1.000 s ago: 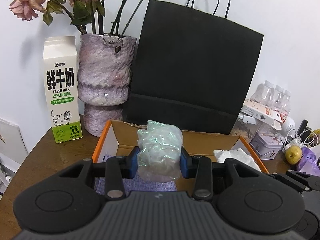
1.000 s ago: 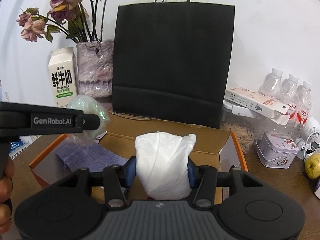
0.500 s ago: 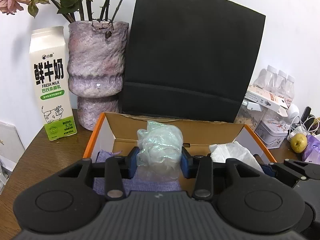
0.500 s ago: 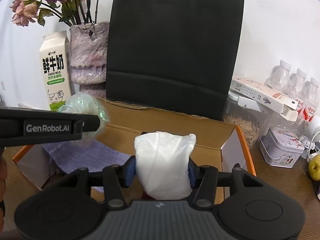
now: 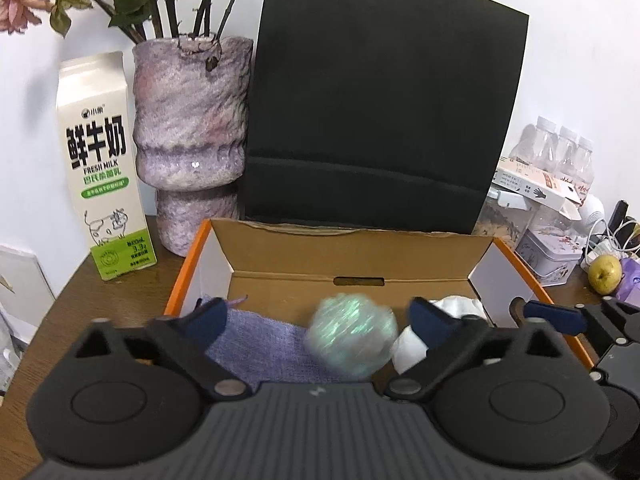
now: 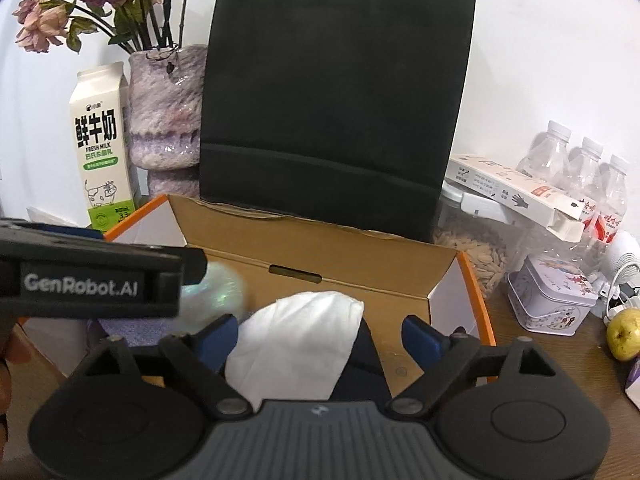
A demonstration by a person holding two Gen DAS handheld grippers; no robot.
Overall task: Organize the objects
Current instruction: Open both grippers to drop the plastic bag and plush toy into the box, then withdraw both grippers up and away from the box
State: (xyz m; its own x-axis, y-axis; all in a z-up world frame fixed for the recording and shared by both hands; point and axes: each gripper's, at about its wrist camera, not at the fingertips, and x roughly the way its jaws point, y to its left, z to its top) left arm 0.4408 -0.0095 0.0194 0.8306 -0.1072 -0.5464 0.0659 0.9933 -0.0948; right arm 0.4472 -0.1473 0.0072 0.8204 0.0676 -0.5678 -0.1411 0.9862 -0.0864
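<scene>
An open cardboard box with orange edges (image 5: 352, 256) (image 6: 316, 256) sits on the wooden table. A purple cloth (image 5: 264, 344) lies in its left part. My left gripper (image 5: 320, 322) is open; the crumpled greenish plastic ball (image 5: 352, 334) is blurred between its fingers, free of both pads, over the cloth. My right gripper (image 6: 320, 336) is open; the white crumpled bag (image 6: 296, 340) lies between its fingers in the box, touching neither pad clearly. The white bag also shows in the left wrist view (image 5: 412, 340). The green ball shows in the right wrist view (image 6: 216, 292) beside the left gripper body.
A black paper bag (image 5: 380, 120) stands behind the box. A milk carton (image 5: 100, 168) and a purple vase with flowers (image 5: 188, 136) stand at back left. Bottles (image 6: 580, 176), a tin (image 6: 552, 296), a seed jar and a pear (image 6: 622, 332) crowd the right.
Both grippers have opened. The green plastic ball left the left gripper and is dropping into the box. The white bag left the right gripper and lies in the box.
</scene>
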